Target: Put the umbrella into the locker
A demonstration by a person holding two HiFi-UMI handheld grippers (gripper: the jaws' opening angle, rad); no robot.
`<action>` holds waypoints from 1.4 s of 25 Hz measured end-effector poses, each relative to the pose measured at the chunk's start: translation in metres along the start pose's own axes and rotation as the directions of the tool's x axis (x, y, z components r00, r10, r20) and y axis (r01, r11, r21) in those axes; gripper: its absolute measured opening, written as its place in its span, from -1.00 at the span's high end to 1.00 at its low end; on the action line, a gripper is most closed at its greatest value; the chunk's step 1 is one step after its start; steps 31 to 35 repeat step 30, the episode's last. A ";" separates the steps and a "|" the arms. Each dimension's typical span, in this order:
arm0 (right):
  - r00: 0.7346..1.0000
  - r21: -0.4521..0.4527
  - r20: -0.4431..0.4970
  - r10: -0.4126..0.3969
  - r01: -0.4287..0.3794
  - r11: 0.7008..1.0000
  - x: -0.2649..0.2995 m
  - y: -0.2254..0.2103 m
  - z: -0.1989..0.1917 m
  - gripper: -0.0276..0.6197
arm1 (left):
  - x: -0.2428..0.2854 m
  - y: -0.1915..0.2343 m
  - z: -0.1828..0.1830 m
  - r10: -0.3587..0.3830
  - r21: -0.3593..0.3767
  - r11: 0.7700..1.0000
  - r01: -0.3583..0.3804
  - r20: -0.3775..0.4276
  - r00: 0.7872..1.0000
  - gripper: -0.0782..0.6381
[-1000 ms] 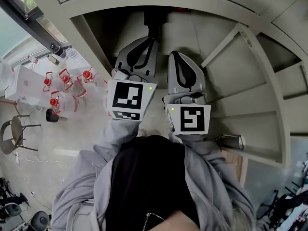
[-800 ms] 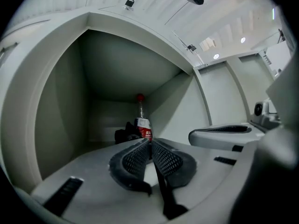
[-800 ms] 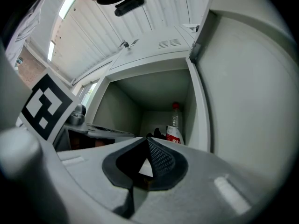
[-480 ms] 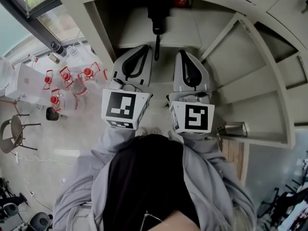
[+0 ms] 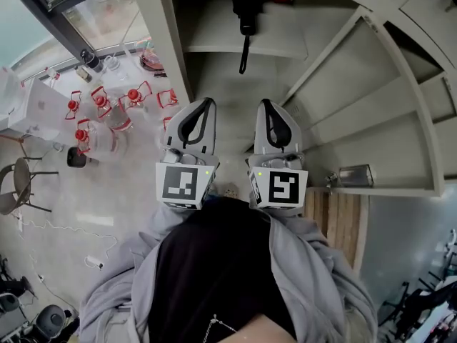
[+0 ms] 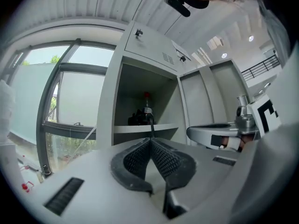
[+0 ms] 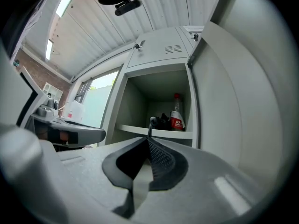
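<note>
Two grippers point level at the open locker [image 5: 214,47], side by side and apart from each other. My left gripper [image 5: 208,101] has its jaws pressed together with nothing between them, and my right gripper [image 5: 265,103] is the same, pads meeting at the tips and empty. Straight ahead of both, well beyond the tips, the black umbrella [image 5: 246,6] lies on the locker shelf [image 7: 159,133], its strap [image 5: 243,52] hanging over the shelf's front edge. A red-capped bottle [image 7: 177,115] stands just beside the umbrella, toward my right gripper's side. The locker door [image 7: 224,97] stands open to the right of that gripper.
</note>
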State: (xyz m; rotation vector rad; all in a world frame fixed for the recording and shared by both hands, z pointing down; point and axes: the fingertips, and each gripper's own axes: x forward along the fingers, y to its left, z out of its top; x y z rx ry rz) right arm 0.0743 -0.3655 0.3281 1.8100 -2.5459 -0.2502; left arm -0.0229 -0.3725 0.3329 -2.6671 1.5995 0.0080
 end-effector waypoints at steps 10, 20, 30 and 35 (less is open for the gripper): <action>0.999 -0.002 -0.036 0.028 -0.028 1.000 -0.018 0.021 -0.022 0.91 | -0.017 -0.006 -0.014 -0.015 -0.012 1.000 0.015 -0.020 1.000 0.76; 0.999 -0.005 -0.034 0.020 -0.020 1.000 -0.019 0.013 -0.017 0.91 | -0.008 -0.016 -0.008 -0.046 -0.018 0.999 0.046 -0.009 0.999 0.76; 0.998 -0.024 -0.048 0.037 -0.039 0.999 -0.011 0.007 -0.024 0.91 | 0.004 -0.016 -0.010 -0.051 -0.016 0.999 0.051 0.003 0.999 0.76; 0.998 -0.024 -0.048 0.037 -0.039 0.999 -0.011 0.007 -0.024 0.91 | 0.004 -0.016 -0.010 -0.051 -0.016 0.999 0.051 0.003 0.999 0.76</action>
